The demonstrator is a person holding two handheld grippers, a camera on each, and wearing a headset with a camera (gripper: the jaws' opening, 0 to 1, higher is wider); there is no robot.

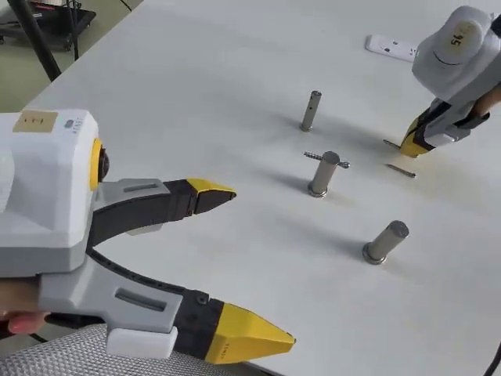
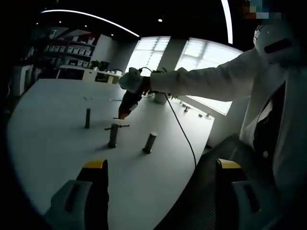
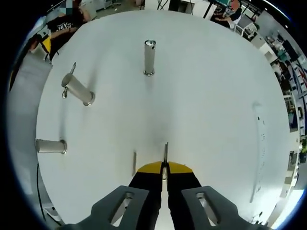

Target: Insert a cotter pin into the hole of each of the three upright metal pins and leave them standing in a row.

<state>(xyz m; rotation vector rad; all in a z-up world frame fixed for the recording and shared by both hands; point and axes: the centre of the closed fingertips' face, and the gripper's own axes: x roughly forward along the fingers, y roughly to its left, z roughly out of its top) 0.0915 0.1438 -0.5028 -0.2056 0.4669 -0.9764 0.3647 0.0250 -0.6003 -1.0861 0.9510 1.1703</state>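
Three upright metal pins stand in a row on the white table point(image 1: 196, 86): the far pin point(image 1: 311, 110) point(image 3: 149, 57), the middle pin point(image 1: 321, 176) point(image 3: 76, 89) with a cotter pin point(image 1: 326, 160) through its hole, and the near pin point(image 1: 385, 241) point(image 3: 49, 146). My right gripper point(image 1: 411, 146) point(image 3: 165, 167) is low over the table to the right of the row, shut on a cotter pin point(image 3: 166, 152) point(image 1: 389, 143). A loose cotter pin point(image 1: 401, 170) point(image 3: 134, 163) lies beside it. My left gripper point(image 1: 250, 266) point(image 2: 161, 165) is open and empty, well left of the row.
A white flat device point(image 1: 391, 47) lies at the far right of the table. The table's left edge point(image 1: 70, 66) runs along a floor with dark stands. In the left gripper view a white sleeve point(image 2: 206, 79) reaches over the table's near edge.
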